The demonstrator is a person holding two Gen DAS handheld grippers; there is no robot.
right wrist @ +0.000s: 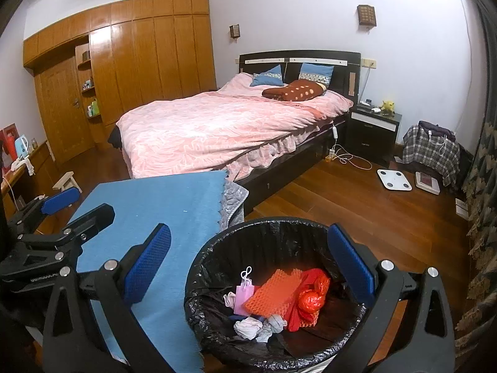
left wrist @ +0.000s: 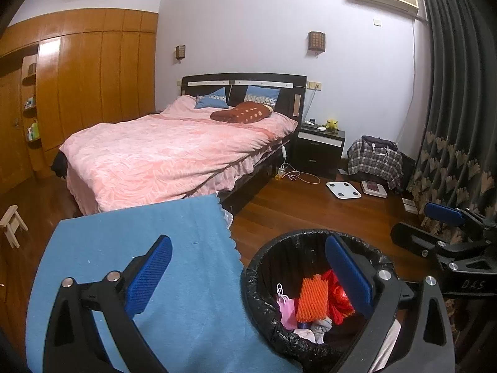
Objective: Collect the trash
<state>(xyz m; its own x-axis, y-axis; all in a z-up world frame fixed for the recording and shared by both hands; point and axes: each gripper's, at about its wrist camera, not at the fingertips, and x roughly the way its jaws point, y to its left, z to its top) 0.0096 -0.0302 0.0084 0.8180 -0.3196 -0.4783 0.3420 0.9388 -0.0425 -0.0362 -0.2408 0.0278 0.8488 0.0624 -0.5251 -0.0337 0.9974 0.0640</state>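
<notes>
A round bin with a black liner (left wrist: 267,267) (right wrist: 217,248) stands on the wood floor beside a table with a blue cloth (left wrist: 174,236) (right wrist: 167,199). Inside lie orange foam netting (left wrist: 312,298) (right wrist: 273,295), a red plastic bag (right wrist: 312,298), a pink tag (right wrist: 243,295) and white crumpled tissue (right wrist: 257,326). My left gripper (left wrist: 248,276) is open and empty, over the cloth's edge and the bin. My right gripper (right wrist: 248,267) is open and empty above the bin. It also shows at the right of the left wrist view (left wrist: 444,214).
A bed with a pink cover (left wrist: 174,152) (right wrist: 223,124) stands behind. A nightstand (right wrist: 372,130), a white scale (right wrist: 394,180), a cable (right wrist: 348,158) and plaid clothes (right wrist: 431,149) are at the right. A small stool (left wrist: 12,220) is left.
</notes>
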